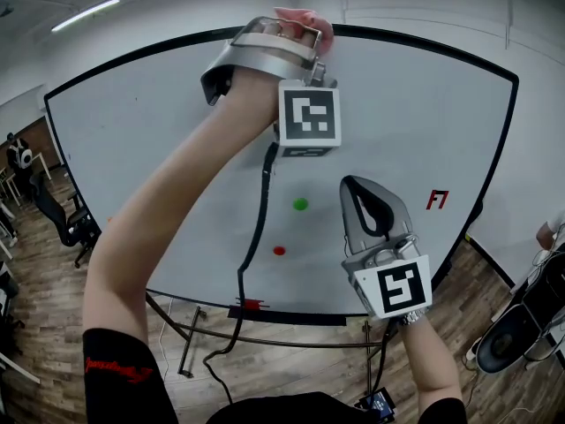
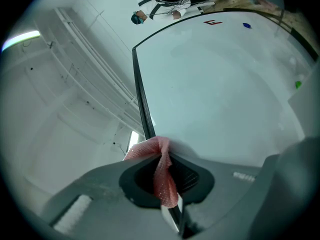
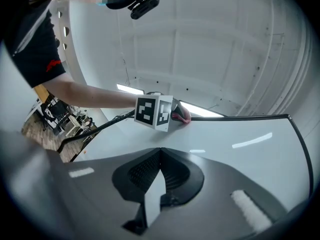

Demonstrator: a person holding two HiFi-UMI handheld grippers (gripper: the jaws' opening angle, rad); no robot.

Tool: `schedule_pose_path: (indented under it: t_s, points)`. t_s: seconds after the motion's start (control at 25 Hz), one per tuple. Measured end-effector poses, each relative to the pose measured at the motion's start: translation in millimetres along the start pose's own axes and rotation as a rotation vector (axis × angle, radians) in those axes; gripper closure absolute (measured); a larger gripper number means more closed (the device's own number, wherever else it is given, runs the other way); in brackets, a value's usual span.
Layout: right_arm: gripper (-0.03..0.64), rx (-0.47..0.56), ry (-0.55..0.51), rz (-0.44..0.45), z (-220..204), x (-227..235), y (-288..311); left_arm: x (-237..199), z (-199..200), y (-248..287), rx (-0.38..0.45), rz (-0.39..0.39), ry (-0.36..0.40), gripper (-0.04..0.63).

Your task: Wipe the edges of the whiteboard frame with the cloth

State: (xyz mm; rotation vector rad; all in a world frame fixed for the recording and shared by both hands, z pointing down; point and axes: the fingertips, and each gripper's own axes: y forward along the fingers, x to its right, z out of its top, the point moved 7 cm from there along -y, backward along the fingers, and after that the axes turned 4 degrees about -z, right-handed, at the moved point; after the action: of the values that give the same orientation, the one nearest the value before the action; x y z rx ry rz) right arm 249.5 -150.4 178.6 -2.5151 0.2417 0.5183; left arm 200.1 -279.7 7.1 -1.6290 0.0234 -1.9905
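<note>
**A:** From the head view, where is the cloth?

**B:** It is at the top of the whiteboard, under the left gripper.

**A:** Is it gripped?

**B:** The left gripper view shows the jaws clamped on it, touching the black frame. The right gripper hovers lower down. Its own view shows its jaw tips together, holding nothing.

Pink mesh-textured cloth, glossy smooth whiteboard, matt black frame
</note>
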Motion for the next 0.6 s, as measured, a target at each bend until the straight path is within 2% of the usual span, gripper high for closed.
schedule_pose_path:
  t_s: [0.28, 0.6]
  points:
    - [0.615, -0.025, 0.034, -0.062, -10.0, -8.3, 11.4, 2.3, -5.3, 5.7, -0.008, 0.054, 0.017, 0.571]
    - [0.615, -0.022, -0.02, -0.112, 3.6, -18.8, 3.0, 2.6, -3.1, 4.8, 0.012, 0.067, -0.008, 0.571]
